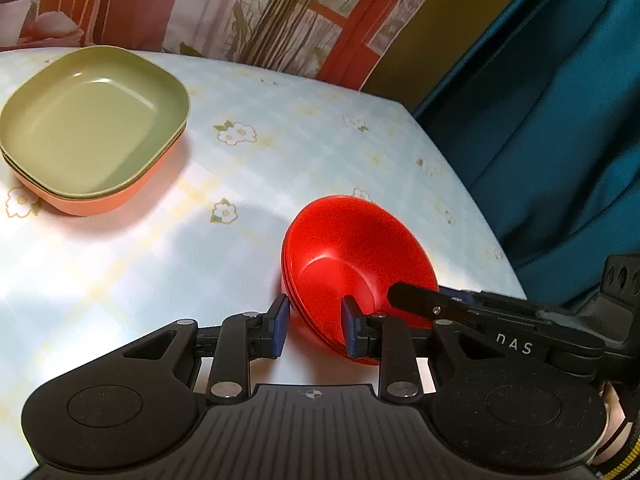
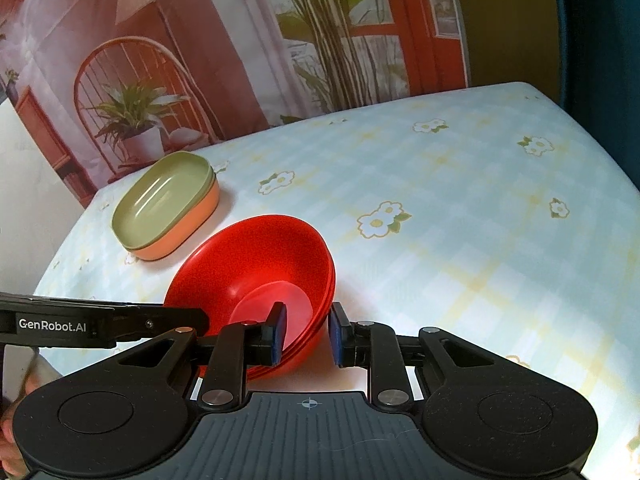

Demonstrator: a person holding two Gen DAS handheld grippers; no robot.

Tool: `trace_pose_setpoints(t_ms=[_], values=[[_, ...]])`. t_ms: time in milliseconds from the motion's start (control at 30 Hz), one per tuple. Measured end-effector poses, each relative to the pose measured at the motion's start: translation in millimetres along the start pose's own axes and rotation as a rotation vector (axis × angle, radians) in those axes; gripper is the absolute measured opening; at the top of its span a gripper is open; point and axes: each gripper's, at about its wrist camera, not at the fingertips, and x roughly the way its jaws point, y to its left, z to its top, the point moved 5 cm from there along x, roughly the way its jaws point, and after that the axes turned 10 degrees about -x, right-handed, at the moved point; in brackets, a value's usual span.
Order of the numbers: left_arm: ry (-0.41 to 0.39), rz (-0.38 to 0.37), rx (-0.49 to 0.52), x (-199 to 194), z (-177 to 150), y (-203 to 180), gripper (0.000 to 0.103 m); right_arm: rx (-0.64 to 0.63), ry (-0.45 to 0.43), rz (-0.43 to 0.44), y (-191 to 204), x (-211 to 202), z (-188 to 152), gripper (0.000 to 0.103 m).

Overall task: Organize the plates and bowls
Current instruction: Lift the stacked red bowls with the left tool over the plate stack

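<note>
While mouth-up, red bowl stack [image 1: 352,240], rim in pinch of left tongs [image 1: 314,328] and right tongs [image 2: 307,334].

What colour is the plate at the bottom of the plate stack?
Orange: the bottom plate sits under green ones. It shows best in the left wrist view.

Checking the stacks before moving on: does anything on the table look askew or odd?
Yes: the red bowls are tipped up on edge, not flat, with both grippers' fingers astride opposite rims. The green and orange plates sit neatly stacked.
</note>
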Motion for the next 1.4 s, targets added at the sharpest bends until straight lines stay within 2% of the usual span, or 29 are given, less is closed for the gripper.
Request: trace_pose_setpoints(t_ms=[400,667,1033,1400], values=[[-0.020,-0.011,0.003,-3,2,1,0.027,0.091,-0.052,-0.022,-3,-1,-6,0.018],[-0.041,-0.014,0.014,-13,3,-1,0.027,0.099,-0.068,-0.021,0,-4,-5,0.018],[-0.092,-0.014,0.024,-36,17,1,0.027,0.082,-0.091,0.001,13,-8,15,0.018],[-0.168,-0.003,-0.007,-62,42,18,0.027,0.026,-0.096,0.044,42,4,53,0.018]])
